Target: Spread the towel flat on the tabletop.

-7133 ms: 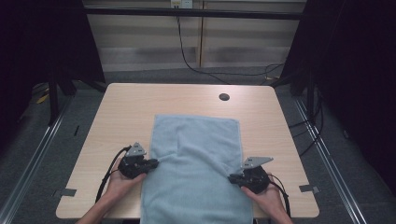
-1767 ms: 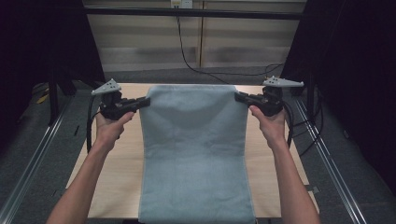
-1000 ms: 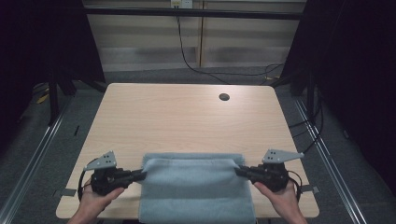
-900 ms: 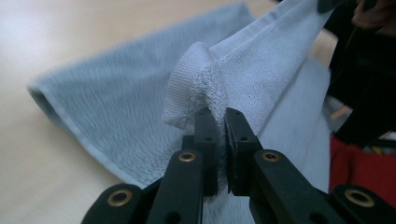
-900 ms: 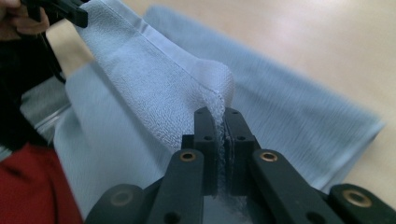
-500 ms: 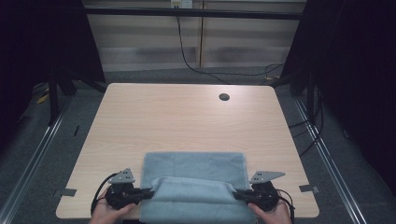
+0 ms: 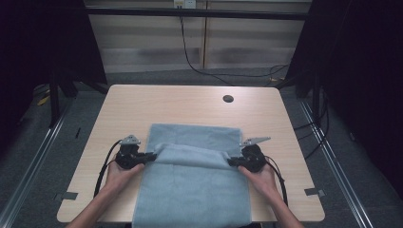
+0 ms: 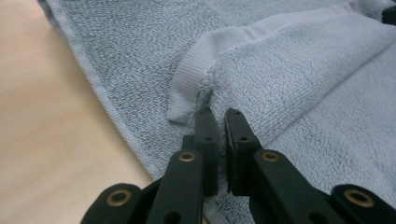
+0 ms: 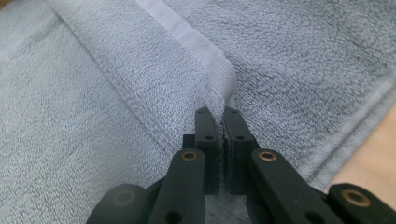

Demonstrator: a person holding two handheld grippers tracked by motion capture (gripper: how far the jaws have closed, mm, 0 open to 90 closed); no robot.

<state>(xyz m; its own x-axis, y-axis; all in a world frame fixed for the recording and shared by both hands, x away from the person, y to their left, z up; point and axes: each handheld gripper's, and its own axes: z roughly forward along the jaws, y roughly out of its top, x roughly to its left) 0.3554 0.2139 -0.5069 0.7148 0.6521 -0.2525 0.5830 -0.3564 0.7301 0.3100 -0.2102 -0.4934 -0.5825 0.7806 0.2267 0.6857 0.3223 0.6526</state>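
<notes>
Terry cloth, pale blue-grey and looped in texture, makes up the towel (image 7: 192, 185), which is spread on the near half of the light wooden surface (image 7: 190, 107) and hangs over its near edge. A flat woven hem band is seen along the towel's lifted edge in the left gripper view, where it curls into a soft rounded corner (image 8: 187, 84). That edge is carried as a raised fold across the towel's width, between the two grippers. The left gripper (image 7: 148, 156) is closed tight on the left corner of the fold, its black fingers (image 8: 205, 140) pressed together with cloth pinched between them. The right gripper (image 7: 233, 162) is likewise clamped on the right corner, a thin wedge of towel being squeezed between its fingers (image 9: 205, 140). Bare wood is left on both sides of the towel, narrow strips beside each hand, and the whole far half of the surface lies open up to a small round dark hole (image 7: 228, 99) near the far edge.
</notes>
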